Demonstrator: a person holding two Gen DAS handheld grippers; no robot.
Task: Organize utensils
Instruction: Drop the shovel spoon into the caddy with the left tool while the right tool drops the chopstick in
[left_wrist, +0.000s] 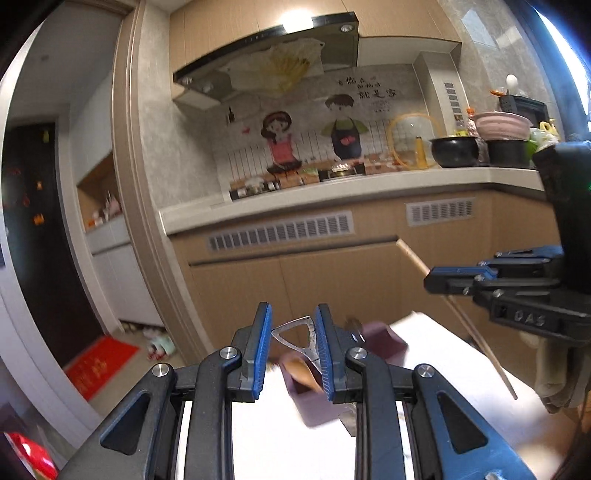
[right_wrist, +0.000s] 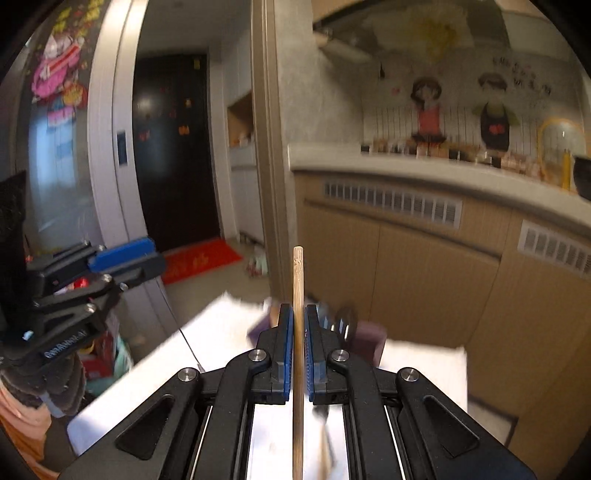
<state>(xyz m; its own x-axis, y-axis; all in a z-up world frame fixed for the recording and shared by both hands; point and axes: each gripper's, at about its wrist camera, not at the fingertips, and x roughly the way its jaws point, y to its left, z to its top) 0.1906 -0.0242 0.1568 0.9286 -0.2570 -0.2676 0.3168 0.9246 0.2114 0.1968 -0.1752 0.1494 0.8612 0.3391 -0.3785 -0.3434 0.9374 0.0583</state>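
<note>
My left gripper (left_wrist: 293, 309) is shut on a metal utensil (left_wrist: 295, 334) whose triangular loop handle spans the gap between the blue pads. Under it a purple utensil holder (left_wrist: 314, 400) stands on the white table (left_wrist: 443, 365), with a wooden spoon (left_wrist: 301, 369) in it. My right gripper (right_wrist: 298, 318) is shut on a bamboo chopstick (right_wrist: 297, 280) that stands upright between its pads. In the left wrist view the right gripper (left_wrist: 434, 282) shows at the right with the chopstick (left_wrist: 476, 332) slanting through it. The holder (right_wrist: 369, 341) lies just beyond the right gripper, blurred.
A kitchen counter (left_wrist: 332, 192) with a stove, pots (left_wrist: 456, 151) and bowls runs behind, over wooden cabinets (left_wrist: 295, 280). To the left are a door frame (left_wrist: 129, 184), a dark door (right_wrist: 173, 147) and a red mat (left_wrist: 99, 363). My left gripper (right_wrist: 155, 264) shows at the left of the right wrist view.
</note>
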